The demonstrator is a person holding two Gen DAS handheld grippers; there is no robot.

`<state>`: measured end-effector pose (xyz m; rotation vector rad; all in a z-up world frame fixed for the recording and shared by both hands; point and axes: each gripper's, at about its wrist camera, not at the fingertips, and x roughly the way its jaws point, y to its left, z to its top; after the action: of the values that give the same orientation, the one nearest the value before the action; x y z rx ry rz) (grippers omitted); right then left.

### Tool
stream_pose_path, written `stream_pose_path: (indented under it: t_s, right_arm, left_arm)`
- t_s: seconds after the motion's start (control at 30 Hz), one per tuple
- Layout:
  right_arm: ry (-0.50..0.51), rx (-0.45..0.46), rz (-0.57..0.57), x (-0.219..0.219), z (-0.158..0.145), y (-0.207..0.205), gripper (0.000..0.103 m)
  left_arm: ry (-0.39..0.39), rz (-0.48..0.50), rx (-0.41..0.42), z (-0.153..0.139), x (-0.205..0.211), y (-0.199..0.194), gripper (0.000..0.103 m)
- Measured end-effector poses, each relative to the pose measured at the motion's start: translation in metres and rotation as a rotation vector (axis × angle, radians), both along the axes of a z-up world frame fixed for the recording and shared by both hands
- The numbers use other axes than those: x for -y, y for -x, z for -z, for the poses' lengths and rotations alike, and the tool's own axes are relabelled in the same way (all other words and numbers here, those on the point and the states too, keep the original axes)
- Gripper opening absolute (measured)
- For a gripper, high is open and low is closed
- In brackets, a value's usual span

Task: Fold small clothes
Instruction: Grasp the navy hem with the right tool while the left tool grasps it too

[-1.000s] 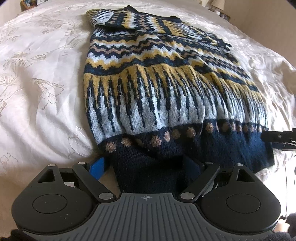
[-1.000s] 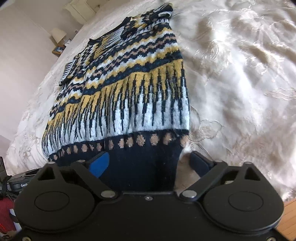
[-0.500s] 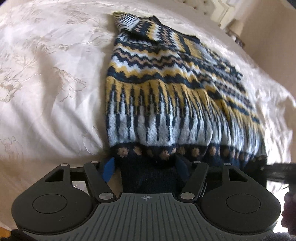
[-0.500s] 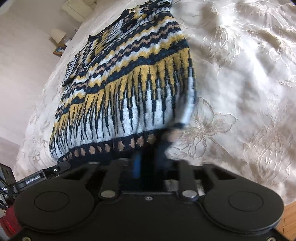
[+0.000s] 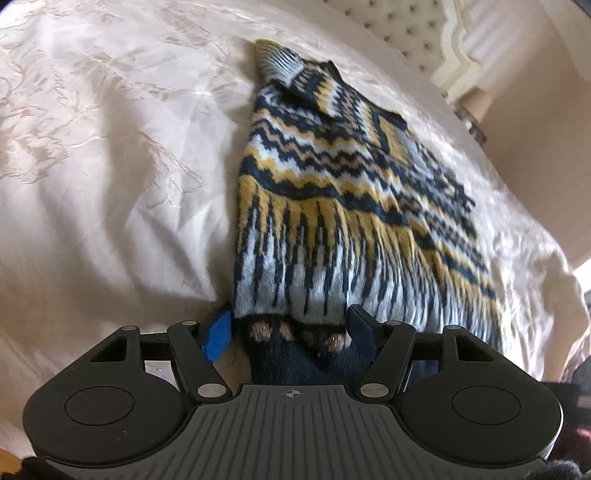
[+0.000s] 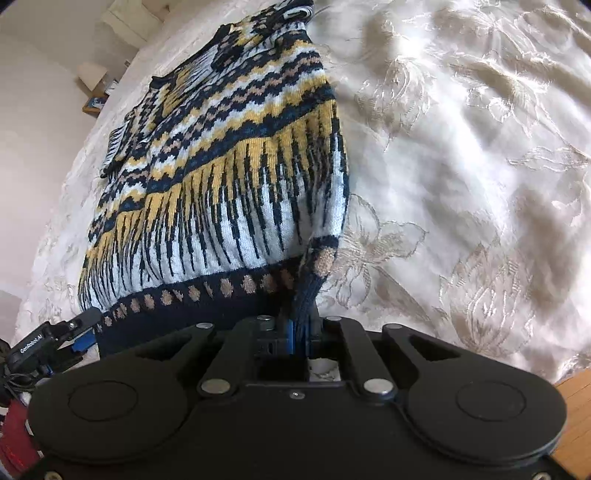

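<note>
from the left wrist, the left gripper [image 5: 291, 332] has just narrowed around the knitted sweater [image 5: 332, 206]'s navy hem, bunching it for lifting. from the right wrist, the right gripper [image 6: 295, 334] pinches the hem's opposite corner; the sweater lies on the bedspread [image 6: 461, 166].

Bed [image 5: 110, 166] covered by a cream bedspread [image 6: 461, 166] with embroidered floral pattern, creased in places. One patterned knitted sweater [image 5: 332, 206] in navy, yellow, pale blue and tan lies flat on it, navy hem at the near edge, neck end toward the tufted headboard [image 5: 399, 26].
</note>
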<state>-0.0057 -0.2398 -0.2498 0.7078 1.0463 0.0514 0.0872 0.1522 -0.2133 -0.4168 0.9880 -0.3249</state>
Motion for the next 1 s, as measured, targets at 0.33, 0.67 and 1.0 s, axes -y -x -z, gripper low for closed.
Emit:
stream_pose_path:
  t_s: [0.33,0.67,1.0]
  right_arm:
    - [0.013,0.096,-0.044,0.009,-0.010,-0.006,0.065]
    - [-0.031,0.073,-0.038,0.010,-0.001,-0.019,0.055]
    - [-0.037,0.067,-0.047,0.004,-0.001,-0.023,0.039]
  left_arm:
    - [0.081,-0.015,-0.021,0.004,-0.021,0.002,0.064]
    - [0.028,0.001,-0.032,0.011,-0.015,-0.001,0.064]
    - [0.044,0.050,-0.062,0.009,-0.001,-0.010,0.011]
